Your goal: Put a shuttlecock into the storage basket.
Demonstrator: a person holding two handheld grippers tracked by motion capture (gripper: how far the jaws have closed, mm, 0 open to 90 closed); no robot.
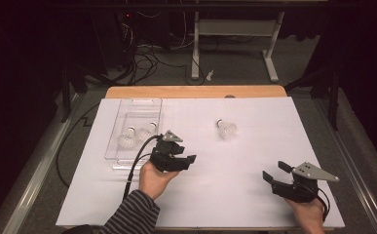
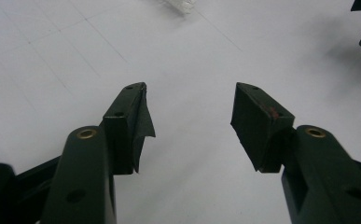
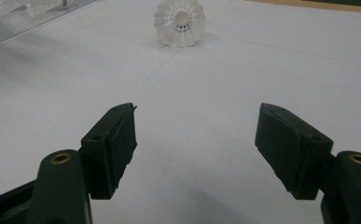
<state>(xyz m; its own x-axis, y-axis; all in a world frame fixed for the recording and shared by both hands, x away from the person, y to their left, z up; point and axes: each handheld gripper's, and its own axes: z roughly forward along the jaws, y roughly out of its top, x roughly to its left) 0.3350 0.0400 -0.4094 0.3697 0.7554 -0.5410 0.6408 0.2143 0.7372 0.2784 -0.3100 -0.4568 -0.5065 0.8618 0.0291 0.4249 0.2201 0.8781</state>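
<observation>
While two shuttlecocks already lie inside the clear plastic tray at the left of the white table, the third shuttlecock lies alone on the bare surface toward the far middle, well apart from both grippers. It looks very light and fragile: a thin white lattice skirt that would crush or spring under a hard squeeze, joined to a small rounded cork that is the only firm part. My judgement is that the safest hold is across the cork or the narrow neck just behind it, with a gentle pinch; a grip on the flared skirt would likely deform it, and so light a thing may skid away if nudged. It lies on its side, its long axis running roughly from far-left to near-right in the high view, the cork pointing toward the far left and the open skirt toward the near right. In the right gripper view the skirt's open mouth faces the camera, so the cork sits on the far side from that gripper. The left gripper hangs just beside the tray's near corner with its jaws standing apart and nothing between them. The right gripper rests near the table's near right, its jaws likewise wide apart and empty.
</observation>
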